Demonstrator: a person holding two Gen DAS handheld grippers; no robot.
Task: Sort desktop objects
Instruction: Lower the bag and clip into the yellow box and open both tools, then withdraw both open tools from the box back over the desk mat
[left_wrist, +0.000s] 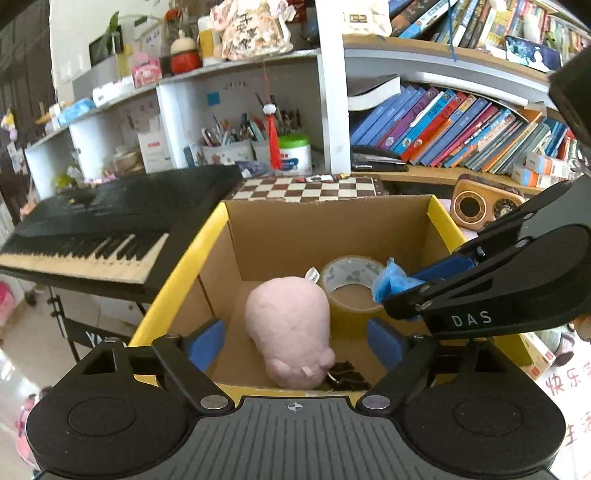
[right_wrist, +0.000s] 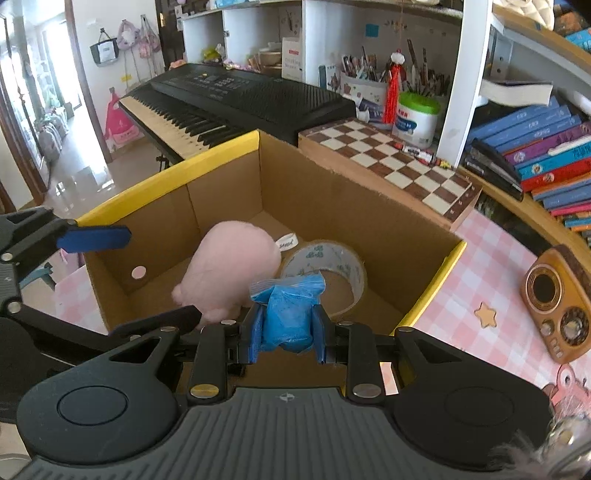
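Left wrist view, items by size.

Keyboard (left_wrist: 110, 225): black electronic instrument, left of frame, on a stand; in the right wrist view it lies at upper left behind the box.

Cardboard box (left_wrist: 325, 225): open-topped, yellow-edged rim, centre of frame; it stands on a pink checked tabletop (right_wrist: 491, 266).

Bookshelf: rows of leaning books (left_wrist: 454, 129), upper right.

Chessboard (left_wrist: 306, 190): brown and cream squares, just behind the box's far wall.

Left gripper (left_wrist: 295, 341): lower centre, over the near rim of the box; blue pads spread wide apart, gripping nothing, the toy below the gap and untouched.

Right gripper (right_wrist: 288, 328): lower centre of the right wrist view, over the box opening; clamped tight on a blue plastic bag (right_wrist: 288, 314). In the left wrist view it enters from the right edge, bag at its tip above the tape.

Retro radio (right_wrist: 557, 302): wooden-look case, right edge, on the checked tabletop outside the box.

Pink plush toy (left_wrist: 291, 328): lying on the box floor, centre, white tag at its far end.

Tape roll (left_wrist: 351, 291): clear, on its side on the box floor, touching the toy's right flank.

Binder clips (left_wrist: 347, 374): black, small, on the box floor at the toy's near end.
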